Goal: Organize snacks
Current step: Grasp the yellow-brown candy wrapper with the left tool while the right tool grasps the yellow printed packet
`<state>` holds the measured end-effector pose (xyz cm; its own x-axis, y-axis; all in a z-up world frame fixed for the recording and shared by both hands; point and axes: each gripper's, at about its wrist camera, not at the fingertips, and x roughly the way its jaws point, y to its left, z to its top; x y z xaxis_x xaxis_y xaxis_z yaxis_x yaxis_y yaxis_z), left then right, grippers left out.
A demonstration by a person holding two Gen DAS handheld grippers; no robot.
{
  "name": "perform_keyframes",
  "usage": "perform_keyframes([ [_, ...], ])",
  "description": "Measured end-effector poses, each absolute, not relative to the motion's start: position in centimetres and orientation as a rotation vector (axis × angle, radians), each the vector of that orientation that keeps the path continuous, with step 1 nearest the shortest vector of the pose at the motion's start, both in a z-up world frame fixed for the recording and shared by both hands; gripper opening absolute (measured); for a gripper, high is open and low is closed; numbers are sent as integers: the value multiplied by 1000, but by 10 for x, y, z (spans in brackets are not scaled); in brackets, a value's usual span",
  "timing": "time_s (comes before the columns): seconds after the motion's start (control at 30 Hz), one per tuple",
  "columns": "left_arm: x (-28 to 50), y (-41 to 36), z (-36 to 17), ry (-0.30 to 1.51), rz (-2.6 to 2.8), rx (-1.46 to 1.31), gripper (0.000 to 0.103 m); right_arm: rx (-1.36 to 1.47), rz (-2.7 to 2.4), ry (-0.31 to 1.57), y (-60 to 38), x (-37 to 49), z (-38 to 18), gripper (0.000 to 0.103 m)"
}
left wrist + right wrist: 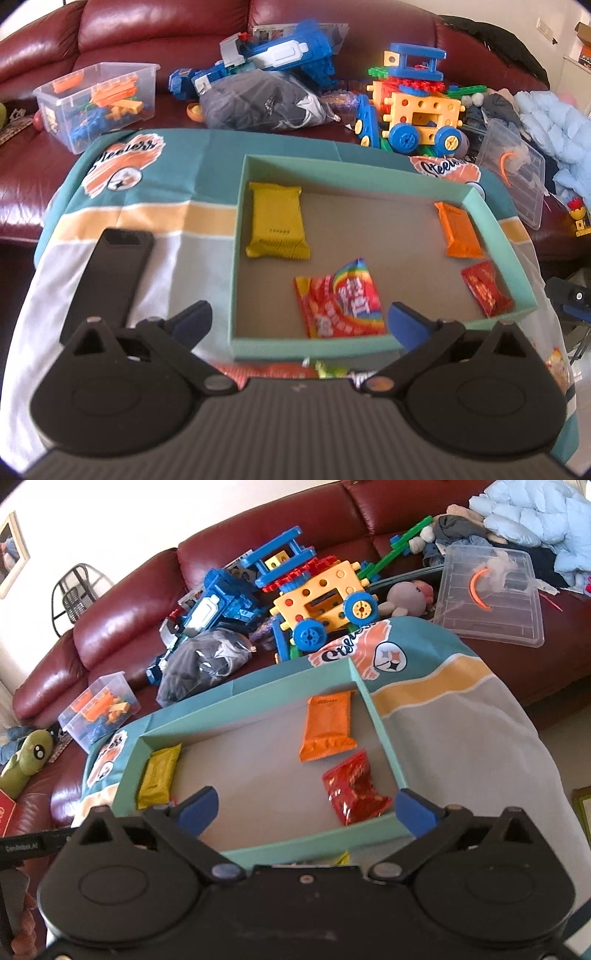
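Note:
A teal open box [238, 206] [380, 716] sits on a cloth-covered table. Inside it lie a yellow snack pack [277, 221] [159, 775], an orange pack [460, 230] [327, 723], a red pack [485, 288] [354, 794] and a rainbow candy bag [343, 299]. My left gripper [299, 321] is open and empty, just above the box's near edge over the candy bag. My right gripper [304, 808] is open and empty over the box's near part, close to the red pack. More snack wrappers [295, 369] [341, 858] lie partly hidden under the grippers in front of the box.
A black flat device [114, 273] lies on the cloth left of the box. Behind the table a red sofa [147, 33] holds toy block vehicles [417, 110] [321, 602], a clear bin of blocks [96, 103] [99, 712], a grey bag [258, 103] and a clear lid [487, 594].

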<state>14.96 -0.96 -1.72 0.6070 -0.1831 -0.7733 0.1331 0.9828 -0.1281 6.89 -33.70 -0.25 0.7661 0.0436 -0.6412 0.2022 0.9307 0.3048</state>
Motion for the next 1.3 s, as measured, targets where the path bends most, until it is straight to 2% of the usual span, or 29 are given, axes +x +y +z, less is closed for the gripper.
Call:
perform_keyframes([
  [0.5,112,17,-73,1045,-125,-53,103,380,-105,782,-338,49,-40,102],
  [0.53,114,17,-74,1047,-120,-50,103,373,-101,787,-338,49,-43,100],
  [0.63,117,19,-79,1042,-110,-59,103,336,-79,811,-333,55,-50,85],
  [0.67,118,20,-80,1036,-107,-67,103,324,-77,818,-332,57,-52,76],
  [0.7,119,21,-80,1031,-107,-72,100,313,-79,826,-331,59,-55,71],
  [0.83,120,19,-83,1030,-150,-61,70,297,-85,844,-330,62,-63,70],
  [0.9,119,16,-85,1039,-179,-52,65,309,-61,872,-328,62,-67,70],
  [1.2,93,12,-98,1096,-264,-22,62,257,27,904,-300,44,-63,70],
  [1.3,86,12,-101,1105,-262,-19,63,303,85,930,-290,40,-62,61],
])
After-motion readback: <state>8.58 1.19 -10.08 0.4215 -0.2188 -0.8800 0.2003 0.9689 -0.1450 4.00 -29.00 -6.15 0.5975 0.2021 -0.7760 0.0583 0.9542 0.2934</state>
